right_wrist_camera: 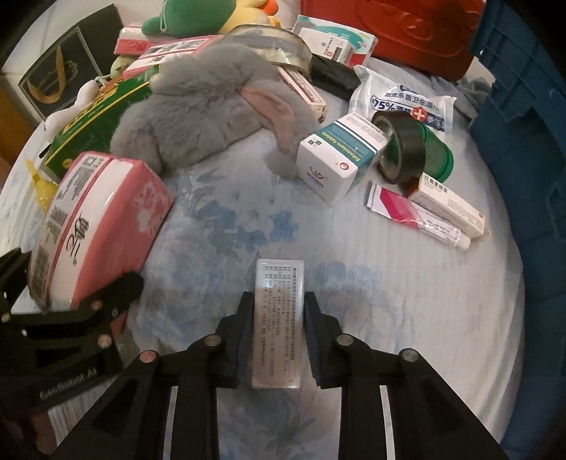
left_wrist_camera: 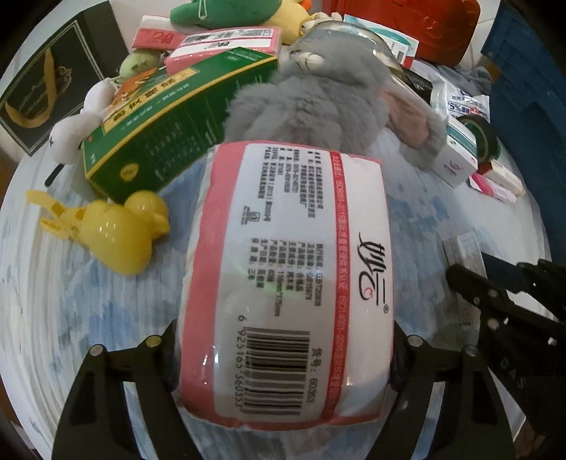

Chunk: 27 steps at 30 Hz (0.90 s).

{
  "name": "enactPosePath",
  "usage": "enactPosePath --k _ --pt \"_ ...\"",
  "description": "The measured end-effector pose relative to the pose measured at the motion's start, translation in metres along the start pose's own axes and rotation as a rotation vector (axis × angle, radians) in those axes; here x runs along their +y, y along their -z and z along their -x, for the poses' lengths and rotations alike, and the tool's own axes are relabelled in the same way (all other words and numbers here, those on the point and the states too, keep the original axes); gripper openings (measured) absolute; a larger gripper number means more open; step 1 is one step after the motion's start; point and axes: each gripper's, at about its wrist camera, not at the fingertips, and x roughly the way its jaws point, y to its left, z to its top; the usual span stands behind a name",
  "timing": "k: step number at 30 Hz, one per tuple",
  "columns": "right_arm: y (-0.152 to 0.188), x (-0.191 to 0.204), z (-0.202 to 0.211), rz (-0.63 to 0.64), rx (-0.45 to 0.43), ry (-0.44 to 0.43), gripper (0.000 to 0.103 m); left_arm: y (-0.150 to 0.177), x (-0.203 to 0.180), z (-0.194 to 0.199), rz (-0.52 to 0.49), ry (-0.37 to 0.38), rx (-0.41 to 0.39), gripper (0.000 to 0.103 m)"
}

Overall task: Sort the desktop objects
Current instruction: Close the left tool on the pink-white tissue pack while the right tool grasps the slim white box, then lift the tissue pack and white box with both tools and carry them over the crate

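My left gripper is shut on a pink and white tissue pack and holds it over the blue-patterned cloth; the pack also shows at the left of the right wrist view, with the left gripper's finger on it. My right gripper is shut on a small white box with printed text. A grey plush rabbit lies just beyond both, also in the left wrist view.
A green box, a yellow duck clip, more tissue packs and plush toys lie at the left and back. Medicine boxes, tape rolls, a wipes pack and ointment lie right. A blue crate and red bin stand beyond.
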Motion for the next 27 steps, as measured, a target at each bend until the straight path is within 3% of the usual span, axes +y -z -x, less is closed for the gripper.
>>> enactPosePath --k 4,5,12,15,27 --pt "0.008 0.006 0.012 0.017 -0.016 0.001 0.026 0.011 -0.002 0.014 0.013 -0.010 -0.012 0.080" --pt "0.009 0.023 0.012 0.021 -0.027 0.004 0.026 0.014 -0.003 0.020 0.014 -0.019 -0.020 0.080" --pt "0.026 0.036 0.052 0.053 -0.108 -0.008 0.026 0.033 -0.015 0.083 0.028 -0.068 -0.105 0.080" --pt "0.028 0.012 0.066 0.071 -0.156 -0.018 0.026 0.031 -0.007 0.110 0.039 -0.088 -0.143 0.080" --pt "0.044 -0.027 0.144 0.212 -0.420 -0.043 0.026 0.082 -0.072 0.228 0.156 -0.178 -0.308 0.080"
